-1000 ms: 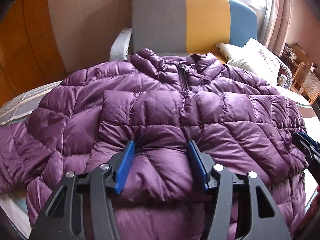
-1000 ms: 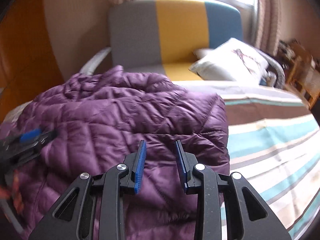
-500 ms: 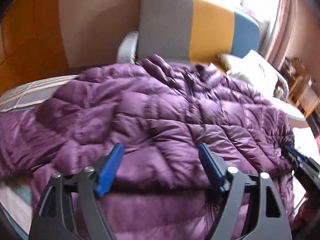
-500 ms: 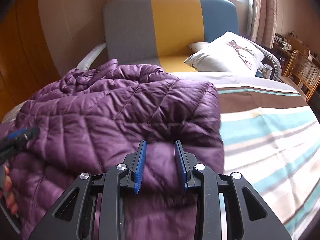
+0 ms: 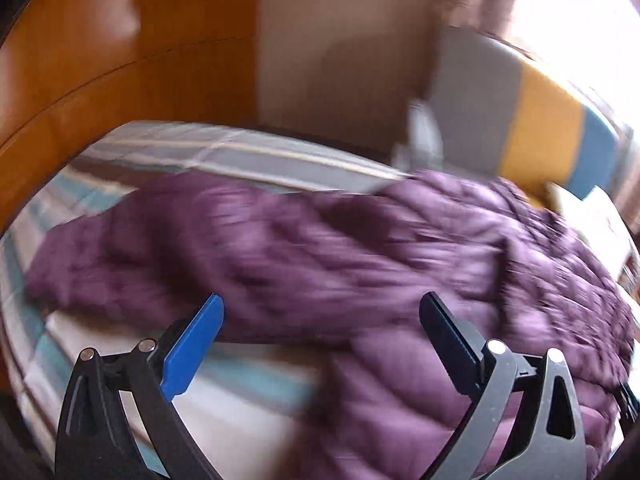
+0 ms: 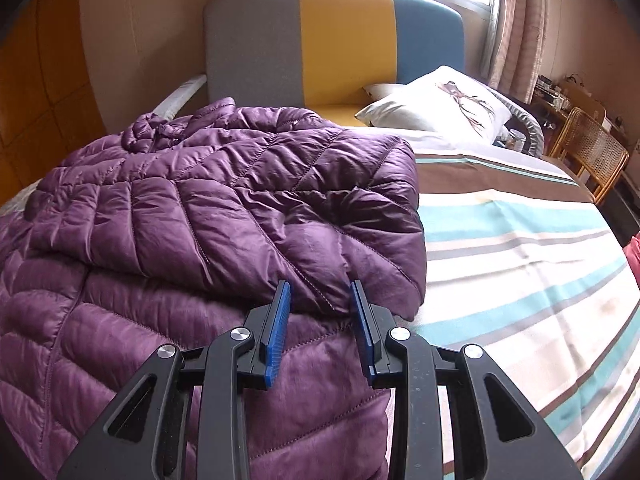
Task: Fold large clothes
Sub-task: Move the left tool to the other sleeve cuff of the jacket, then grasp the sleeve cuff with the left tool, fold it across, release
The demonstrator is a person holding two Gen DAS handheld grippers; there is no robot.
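A purple quilted down jacket (image 6: 208, 216) lies on the striped bed, its right side folded over onto the body. In the left wrist view the jacket (image 5: 360, 264) is blurred by motion; one sleeve stretches out to the left. My left gripper (image 5: 320, 320) is wide open and empty, above the jacket's near edge. My right gripper (image 6: 320, 300) is partly open and empty, over the folded flap's lower corner; I cannot tell whether it touches the fabric.
The bed's striped cover (image 6: 520, 248) lies bare to the right of the jacket. A white pillow (image 6: 440, 100) and a grey, yellow and blue headboard (image 6: 340, 40) are at the far end. A wicker chair (image 6: 588, 152) stands at the right, a wooden wall (image 5: 100, 60) at the left.
My left gripper has opened wider, let go of the jacket and swung left, blurring its view. My right gripper has stayed at the same opening and barely moved over the fold.
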